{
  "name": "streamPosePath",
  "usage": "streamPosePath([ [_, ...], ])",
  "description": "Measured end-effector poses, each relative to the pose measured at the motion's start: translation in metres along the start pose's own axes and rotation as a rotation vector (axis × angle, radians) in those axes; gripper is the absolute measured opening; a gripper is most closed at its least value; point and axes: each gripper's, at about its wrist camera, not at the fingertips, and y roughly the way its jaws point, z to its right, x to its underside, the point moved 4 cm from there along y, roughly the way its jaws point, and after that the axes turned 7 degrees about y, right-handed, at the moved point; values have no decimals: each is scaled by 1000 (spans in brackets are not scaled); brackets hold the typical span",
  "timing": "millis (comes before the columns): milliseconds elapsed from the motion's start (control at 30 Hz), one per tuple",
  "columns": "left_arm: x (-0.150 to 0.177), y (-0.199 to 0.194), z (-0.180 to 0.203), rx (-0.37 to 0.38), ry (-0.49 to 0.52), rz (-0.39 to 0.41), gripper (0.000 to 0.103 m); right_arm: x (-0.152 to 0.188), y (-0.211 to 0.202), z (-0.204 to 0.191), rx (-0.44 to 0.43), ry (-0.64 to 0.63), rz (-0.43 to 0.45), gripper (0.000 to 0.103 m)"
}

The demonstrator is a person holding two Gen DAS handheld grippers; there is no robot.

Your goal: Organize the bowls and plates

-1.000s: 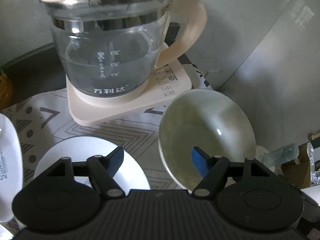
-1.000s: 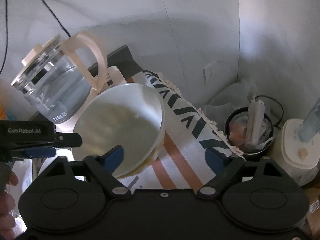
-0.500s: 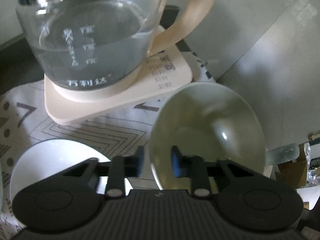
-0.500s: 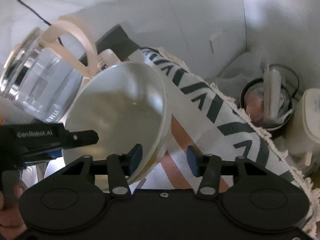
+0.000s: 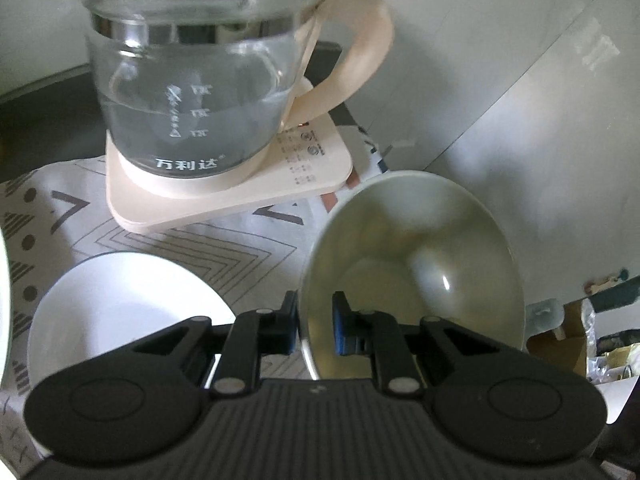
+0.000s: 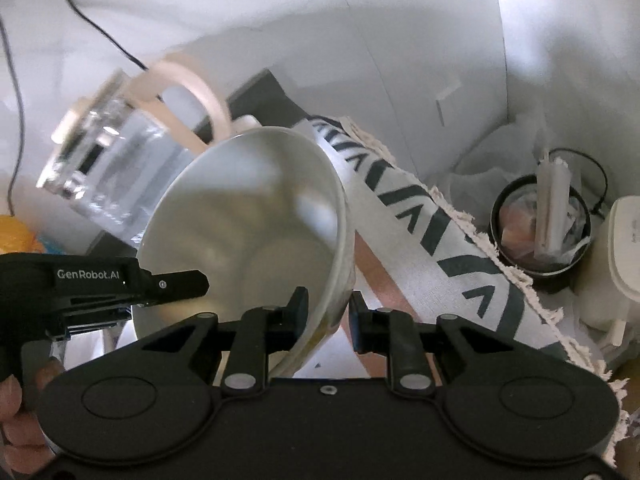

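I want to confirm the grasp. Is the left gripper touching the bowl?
Touching. In the left wrist view, the left gripper has one finger on each side of the bowl rim, both pressed against the wall.

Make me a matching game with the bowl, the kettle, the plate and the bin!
Things:
1. cream bowl
2. glass kettle
3. white plate
4. black bin

Places or states:
A. lies flat on the patterned cloth
B. stuffed with rubbish, beside the table edge
C. pinched at its rim by both the left gripper and the right gripper
D. sits on a cream base, with water inside

Pairs: 1-C, 2-D, 3-A, 4-B
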Motion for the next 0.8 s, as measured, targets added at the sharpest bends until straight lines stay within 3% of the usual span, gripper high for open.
streamPosePath([
  [800,41,-121,-10,14,-91,209,17,21,-96,-55,-133,-143,74,24],
])
